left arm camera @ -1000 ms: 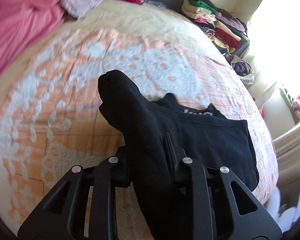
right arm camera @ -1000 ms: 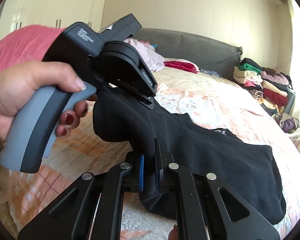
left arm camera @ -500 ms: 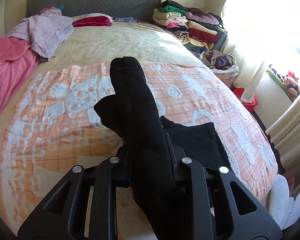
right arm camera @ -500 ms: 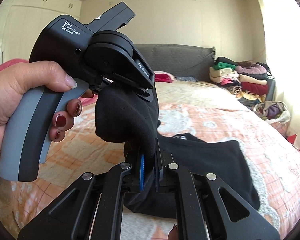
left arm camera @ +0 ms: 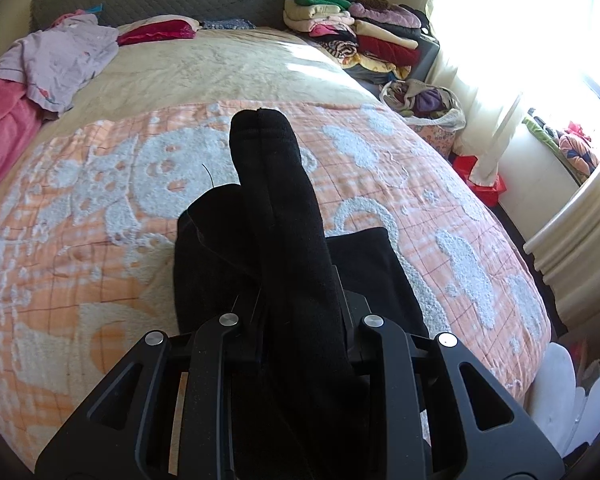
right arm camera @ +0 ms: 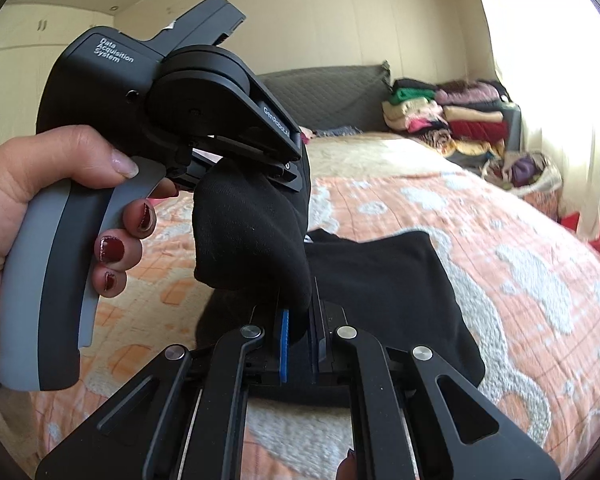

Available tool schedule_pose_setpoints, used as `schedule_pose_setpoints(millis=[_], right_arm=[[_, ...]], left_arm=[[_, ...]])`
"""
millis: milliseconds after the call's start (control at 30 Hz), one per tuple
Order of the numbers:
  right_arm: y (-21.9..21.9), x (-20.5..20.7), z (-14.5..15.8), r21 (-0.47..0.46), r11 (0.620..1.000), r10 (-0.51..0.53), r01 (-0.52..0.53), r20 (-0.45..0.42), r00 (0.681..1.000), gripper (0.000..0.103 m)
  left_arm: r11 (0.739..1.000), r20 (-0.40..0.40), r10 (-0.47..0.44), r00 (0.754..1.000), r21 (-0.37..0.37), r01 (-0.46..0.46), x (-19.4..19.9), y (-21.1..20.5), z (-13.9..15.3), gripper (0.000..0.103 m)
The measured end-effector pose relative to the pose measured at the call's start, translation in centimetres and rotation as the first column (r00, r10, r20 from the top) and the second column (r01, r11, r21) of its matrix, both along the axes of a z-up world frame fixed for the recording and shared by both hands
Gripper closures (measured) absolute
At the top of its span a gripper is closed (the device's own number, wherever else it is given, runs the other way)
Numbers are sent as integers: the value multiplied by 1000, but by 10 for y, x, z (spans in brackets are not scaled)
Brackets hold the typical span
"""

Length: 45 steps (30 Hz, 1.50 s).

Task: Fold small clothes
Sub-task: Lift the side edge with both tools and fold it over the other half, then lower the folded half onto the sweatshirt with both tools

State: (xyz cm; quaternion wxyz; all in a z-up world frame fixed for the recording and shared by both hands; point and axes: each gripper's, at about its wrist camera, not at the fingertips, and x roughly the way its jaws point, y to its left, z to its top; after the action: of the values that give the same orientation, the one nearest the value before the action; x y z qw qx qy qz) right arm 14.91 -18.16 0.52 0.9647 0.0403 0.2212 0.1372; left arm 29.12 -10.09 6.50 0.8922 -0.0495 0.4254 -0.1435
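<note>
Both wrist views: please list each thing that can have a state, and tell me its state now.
Left gripper: shut on the black garment.
Right gripper: shut on the black garment.
Black garment: held up at one end by both grippers, the rest lying on the bedspread.
Bedspread: spread over the bed.
Stack of clothes: folded, piled beside the headboard.
Lilac garment: unfolded, crumpled on the bed.

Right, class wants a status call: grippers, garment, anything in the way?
Left gripper shut on black garment. Right gripper shut on it too. Garment lifted at pinched folds, remainder lying on bedspread. Nothing blocking.
</note>
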Motion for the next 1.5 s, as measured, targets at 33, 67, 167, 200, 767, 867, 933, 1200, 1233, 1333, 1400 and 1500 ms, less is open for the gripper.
schedule_pose_setpoints(millis=[33, 67, 167, 200, 767, 867, 933, 1200, 1233, 1333, 1400, 1500], right_arm=[[-2, 1, -2, 6, 1000, -3, 3, -6, 1000, 97], [-6, 1, -4, 13, 1000, -7, 8, -14, 1000, 97], [-11, 4, -9, 37, 999, -13, 14, -36, 999, 97], [-14, 6, -11, 45, 999, -15, 17, -42, 999, 97], [-54, 20, -40, 183, 981, -34, 63, -158, 987, 94], [-56, 18, -41, 188, 980, -40, 71, -162, 986, 93], [-57, 15, -42, 188, 979, -43, 74, -164, 985, 93], [-65, 9, -47, 210, 973, -55, 95, -187, 981, 90], [-64, 7, -48, 208, 972, -64, 105, -196, 979, 90], [-71, 6, -55, 235, 964, -68, 122, -224, 972, 89], [-75, 4, -57, 250, 960, -69, 128, -234, 970, 87], [-80, 0, -58, 269, 954, -63, 130, -242, 968, 86]], left_arm=[[1000, -4, -2, 1000, 3, 2, 2, -5, -3, 86], [1000, -7, -3, 1000, 5, 3, 2, -9, -4, 86], [1000, -20, -7, 1000, 13, 7, 6, -19, -10, 86], [1000, -24, -7, 1000, 16, 8, 7, -23, -12, 86], [997, -74, -35, 997, 64, 40, 22, -74, -49, 78], [997, -77, -38, 996, 66, 44, 23, -77, -52, 76], [997, -78, -39, 996, 69, 44, 22, -78, -53, 74], [997, -80, -69, 994, 36, 72, 22, -82, -54, 58], [997, -86, -82, 993, 6, 83, 22, -82, -54, 48], [995, -94, -99, 991, -23, 98, 21, -83, -53, 44], [993, -85, -114, 990, -47, 110, 18, -82, -51, 40], [989, -42, -125, 991, -89, 120, 10, -75, -39, 37]])
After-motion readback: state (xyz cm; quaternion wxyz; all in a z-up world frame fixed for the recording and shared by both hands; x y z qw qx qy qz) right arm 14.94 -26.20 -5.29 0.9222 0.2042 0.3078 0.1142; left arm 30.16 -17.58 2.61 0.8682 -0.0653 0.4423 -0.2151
